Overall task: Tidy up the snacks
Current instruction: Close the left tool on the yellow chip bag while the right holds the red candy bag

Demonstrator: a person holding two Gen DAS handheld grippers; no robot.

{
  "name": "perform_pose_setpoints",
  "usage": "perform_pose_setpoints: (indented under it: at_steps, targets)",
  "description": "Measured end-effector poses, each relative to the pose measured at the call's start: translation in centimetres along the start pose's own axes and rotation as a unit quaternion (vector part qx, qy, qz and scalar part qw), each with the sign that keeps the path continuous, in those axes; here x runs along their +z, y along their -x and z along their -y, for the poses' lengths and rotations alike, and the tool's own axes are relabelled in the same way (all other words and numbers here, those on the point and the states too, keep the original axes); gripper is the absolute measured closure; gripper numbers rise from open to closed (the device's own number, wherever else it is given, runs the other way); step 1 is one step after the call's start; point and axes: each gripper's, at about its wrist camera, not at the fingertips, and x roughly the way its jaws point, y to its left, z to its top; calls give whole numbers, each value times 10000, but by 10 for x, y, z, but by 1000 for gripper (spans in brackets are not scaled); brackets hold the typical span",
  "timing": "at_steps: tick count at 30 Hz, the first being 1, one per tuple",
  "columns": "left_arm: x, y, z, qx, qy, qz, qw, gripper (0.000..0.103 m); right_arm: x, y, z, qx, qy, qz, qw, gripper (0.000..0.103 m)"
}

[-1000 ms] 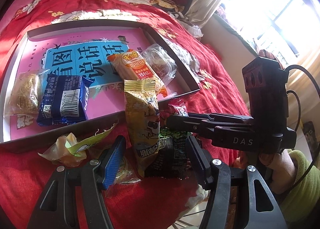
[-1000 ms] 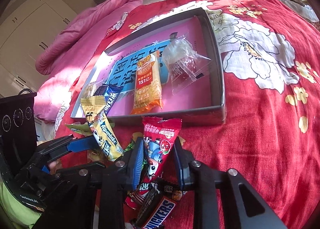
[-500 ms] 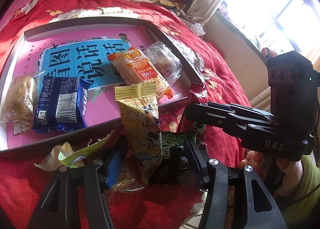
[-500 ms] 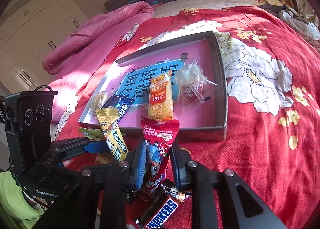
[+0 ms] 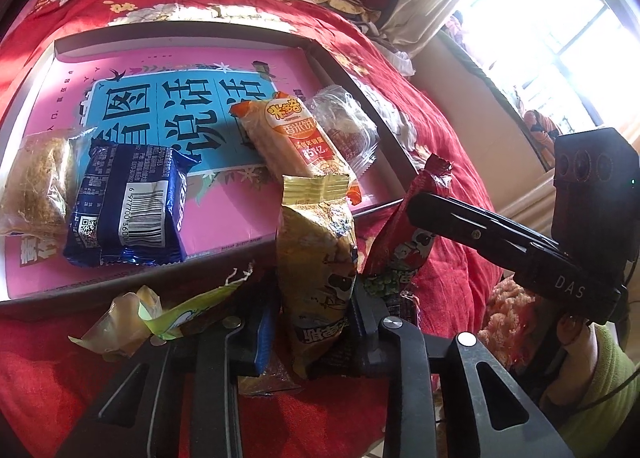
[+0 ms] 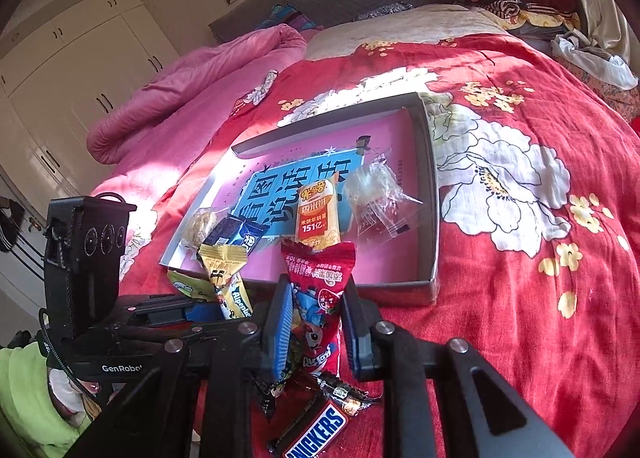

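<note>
Left gripper [image 5: 310, 322] pinches yellow crinkly snack packet [image 5: 318, 254], right gripper [image 6: 314, 332] pinches red foil snack packet [image 6: 318, 286], both lifted above the bed near the shallow grey cardboard box [image 6: 434, 217], probably for dropping inside.

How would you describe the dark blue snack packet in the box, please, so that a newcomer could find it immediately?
Start at the shallow grey box with the pink and blue printed floor, lying on the red floral bedspread. Look in its near left part, beside the clear bag of golden-brown snack at the left wall. The dark blue packet is the only blue wrapper there, showing a white barcode panel.
</note>
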Motion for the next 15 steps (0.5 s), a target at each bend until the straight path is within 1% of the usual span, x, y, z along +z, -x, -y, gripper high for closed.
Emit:
perform_pose_setpoints:
  at_steps: [4,8,15]
  targets:
    - [-1,2,0,-37,-10,13,10000,76,0,0,-1,23,21,15,10000,80]
    - [-4,9,5,-75,-88,111,9999,78,0,2,-3,2,92,36,10000,80]
    - [-5,28,17,-192,-317,405,9985,83,1,5,-10,-110,323,116,9993,80]
